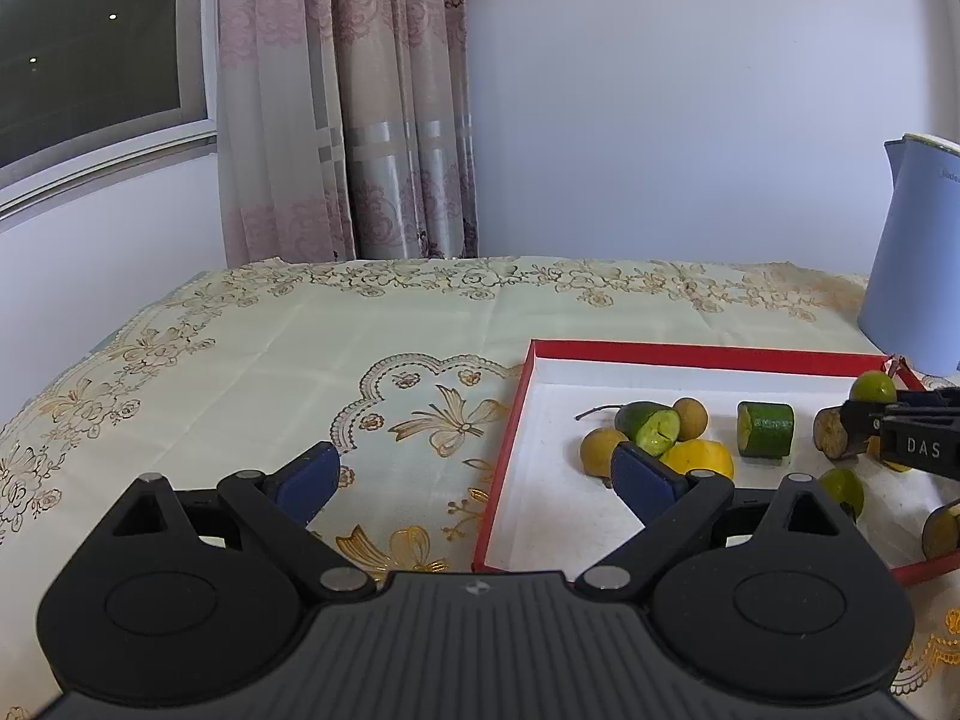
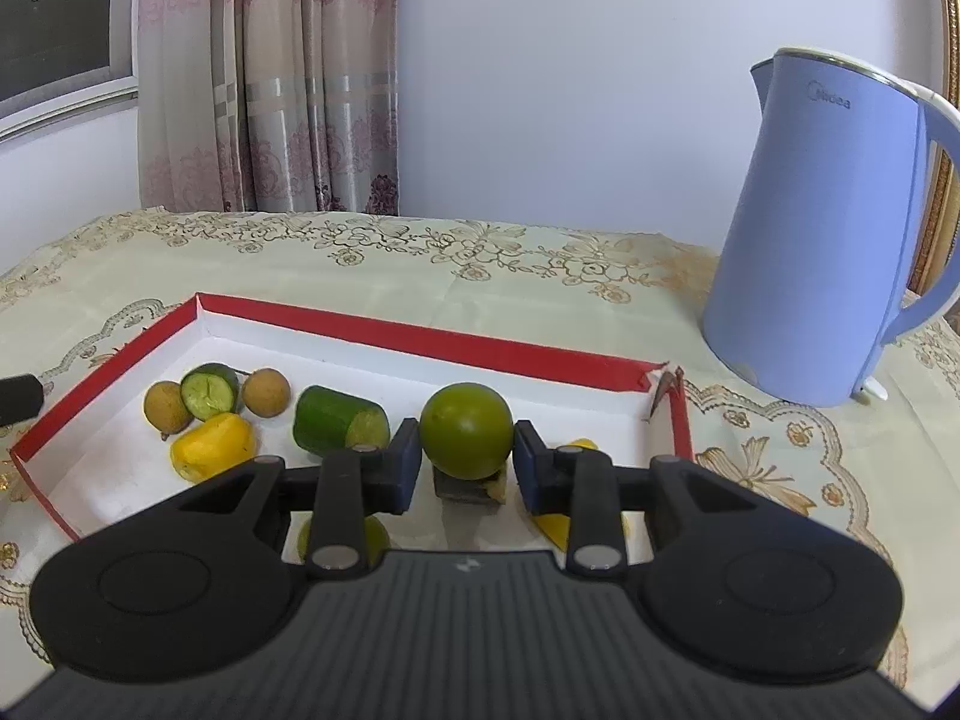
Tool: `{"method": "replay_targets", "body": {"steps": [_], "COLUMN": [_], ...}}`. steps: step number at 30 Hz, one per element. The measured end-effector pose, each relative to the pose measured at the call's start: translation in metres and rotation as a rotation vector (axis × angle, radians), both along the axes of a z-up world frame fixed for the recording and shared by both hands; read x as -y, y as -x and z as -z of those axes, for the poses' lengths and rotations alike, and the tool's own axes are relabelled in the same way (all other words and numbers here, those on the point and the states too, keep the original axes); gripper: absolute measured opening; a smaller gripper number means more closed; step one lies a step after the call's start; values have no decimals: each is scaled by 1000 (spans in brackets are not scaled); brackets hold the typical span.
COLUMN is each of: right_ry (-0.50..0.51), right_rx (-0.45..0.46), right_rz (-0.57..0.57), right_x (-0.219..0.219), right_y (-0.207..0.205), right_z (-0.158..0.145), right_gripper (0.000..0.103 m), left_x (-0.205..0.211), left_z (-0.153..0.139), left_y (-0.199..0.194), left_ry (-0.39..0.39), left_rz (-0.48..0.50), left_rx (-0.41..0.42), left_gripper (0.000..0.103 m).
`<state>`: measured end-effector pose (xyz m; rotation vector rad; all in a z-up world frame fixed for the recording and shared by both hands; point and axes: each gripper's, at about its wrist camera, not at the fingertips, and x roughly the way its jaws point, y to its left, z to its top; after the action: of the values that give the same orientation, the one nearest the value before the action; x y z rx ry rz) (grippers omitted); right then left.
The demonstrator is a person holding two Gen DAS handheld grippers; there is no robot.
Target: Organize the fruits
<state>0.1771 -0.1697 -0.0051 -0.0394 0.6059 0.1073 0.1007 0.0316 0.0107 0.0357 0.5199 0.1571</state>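
A red-rimmed white tray [image 2: 420, 341] holds several fruits: two brown longans, cut green cucumber pieces [image 2: 339, 429], a yellow piece [image 2: 210, 453] and dark eggplant slices [image 1: 831, 432]. My right gripper [image 2: 465, 468] stands open over the tray with a round green lime [image 2: 467, 438] between its blue pads [image 2: 410, 465]; small gaps show on both sides. The lime seems to rest on a dark piece [image 2: 465, 489]. My left gripper [image 1: 474, 483] is open and empty, straddling the tray's left wall [image 1: 501, 462]. The tray also shows in the left wrist view [image 1: 708, 355].
A blue electric kettle [image 2: 822, 240] stands on the embroidered tablecloth [image 2: 420, 264] behind the tray's right corner. A curtain and window are at the back left. The tray's far right corner is torn [image 2: 663, 384].
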Motion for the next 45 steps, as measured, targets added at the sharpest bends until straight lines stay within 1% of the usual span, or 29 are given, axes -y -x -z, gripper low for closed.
{"method": "replay_targets", "body": {"steps": [2, 3, 4, 5, 6, 7, 9, 10, 12, 14, 15, 16, 17, 19, 21, 24, 26, 28, 31, 33, 37, 45], "right_ry": [13, 23, 38, 53, 64, 67, 53, 50, 40, 12, -8, -38, -65, -133, -189, -238, -265, -287, -279, -265, -266, -253], "right_rx": [-1, 1, 3, 12, 26, 42, 64, 80, 121, 174, 203, 238, 262, 294, 296, 272, 240, 229, 240, 244, 238, 228], "right_rz": [-8, -15, -14, -4, 9, 13, 9, 9, 16, 23, 30, 34, 34, 34, 34, 52, 51, 50, 33, 26, 20, 7], "right_x": [-3, -5, -7, -8, -9, -9, -6, -5, -2, 1, 3, 4, 4, 5, 5, 10, 14, 17, 15, 12, 12, 9], "right_y": [-2, -2, -3, -2, 0, 4, 14, 22, 42, 67, 80, 96, 107, 128, 139, 143, 139, 138, 140, 142, 145, 143], "right_z": [0, 0, 1, 0, -2, -5, -14, -19, -31, -42, -47, -49, -50, -45, -35, -17, -10, -7, -6, -5, -4, -4], "right_gripper": [31, 33, 44, 58, 63, 65, 65, 67, 74, 87, 91, 98, 102, 103, 103, 103, 103, 103, 103, 103, 103, 103], "left_x": [1, 2, 2, 3, 3, 3, 3, 4, 5, 8, 9, 11, 12, 14, 16, 16, 16, 17, 20, 22, 22, 21], "left_z": [1, 1, 1, 1, 1, 1, 1, 1, 2, 2, 2, 2, 2, 2, 2, 0, -1, -1, 0, 1, 3, 3], "left_y": [-1, -1, -1, -1, 0, 0, 0, 0, 1, 2, 3, 4, 5, 6, 8, 10, 10, 10, 10, 10, 10, 11], "left_ry": [-1, -2, -4, -7, -8, -8, -7, -5, -5, -15, -23, -33, -44, -62, -75, -65, -61, -74, -105, -117, -100, -83], "left_rz": [7, 9, 9, 12, 14, 14, 21, 28, 41, 45, 43, 42, 40, 39, 41, 59, 67, 76, 52, 58, 79, 74], "left_rx": [-4, -6, -7, -7, -6, -4, -4, -4, -9, -8, -5, -1, 2, 9, 21, 38, 42, 44, 57, 59, 50, 42], "left_gripper": [98, 98, 98, 98, 99, 100, 102, 102, 102, 102, 102, 102, 102, 102, 103, 103, 103, 103, 103, 103, 103, 103]}}
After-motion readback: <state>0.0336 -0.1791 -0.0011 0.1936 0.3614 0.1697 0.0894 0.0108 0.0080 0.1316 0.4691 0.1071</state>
